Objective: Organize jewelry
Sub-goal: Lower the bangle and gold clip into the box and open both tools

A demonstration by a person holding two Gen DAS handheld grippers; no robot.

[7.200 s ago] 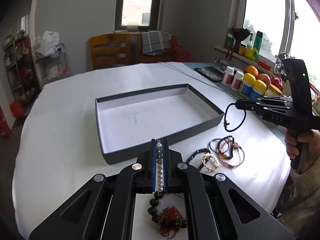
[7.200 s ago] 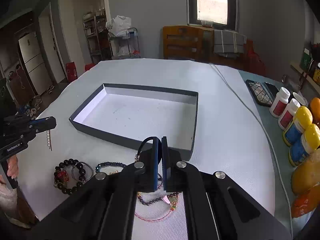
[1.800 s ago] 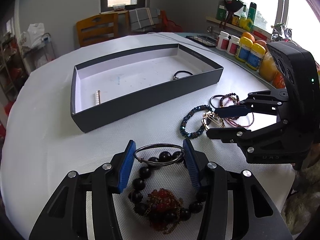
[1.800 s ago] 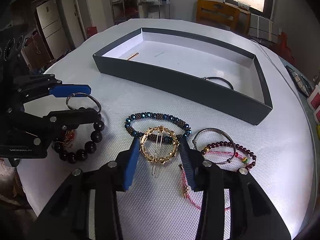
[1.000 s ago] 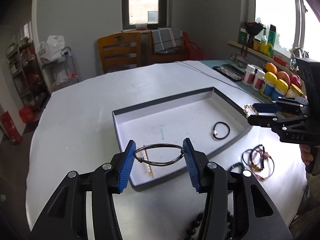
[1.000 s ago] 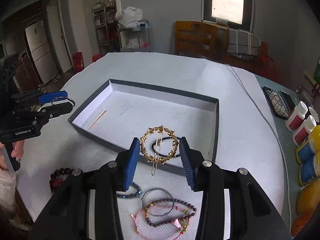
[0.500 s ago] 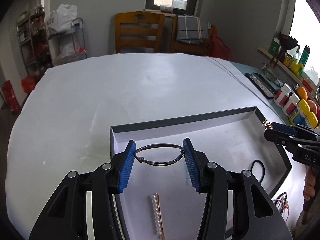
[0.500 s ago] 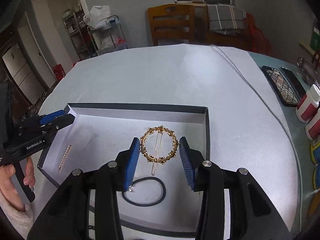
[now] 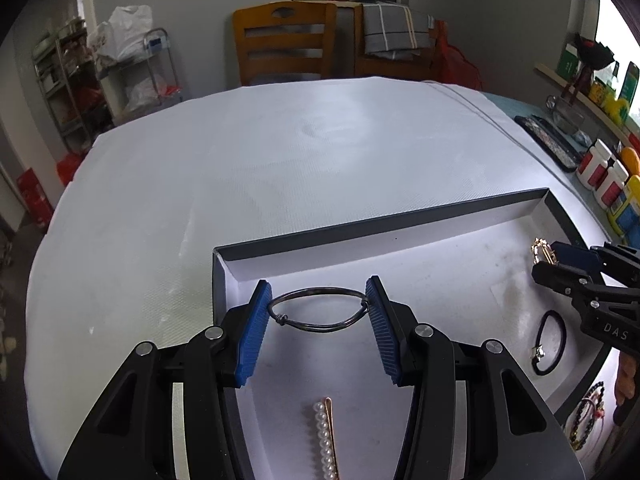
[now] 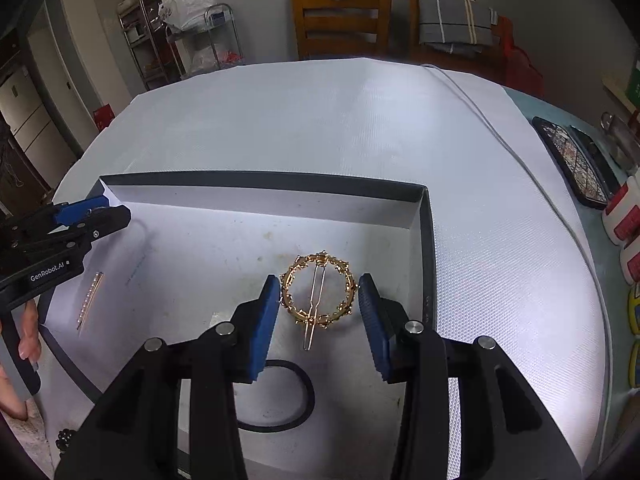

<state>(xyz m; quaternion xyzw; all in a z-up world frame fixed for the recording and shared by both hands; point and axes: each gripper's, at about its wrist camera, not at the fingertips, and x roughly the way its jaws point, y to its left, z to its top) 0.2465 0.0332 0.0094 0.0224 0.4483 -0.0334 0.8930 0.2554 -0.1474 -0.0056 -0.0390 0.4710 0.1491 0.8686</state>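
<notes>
Both grippers now hovering over dark tray (image 9: 400, 228), having carried pieces across from loose pile on table; two more items about to join sorted ones. Left gripper (image 9: 318, 312) half-open, blue pads pinching dark wire bangle (image 9: 320, 310) across its width; pearl hair clip (image 9: 326, 438) lying below. Right gripper (image 10: 318, 300) likewise clamping gold ring-shaped hair clip (image 10: 318, 294), black hair tie (image 10: 276, 396) lying beneath.
</notes>
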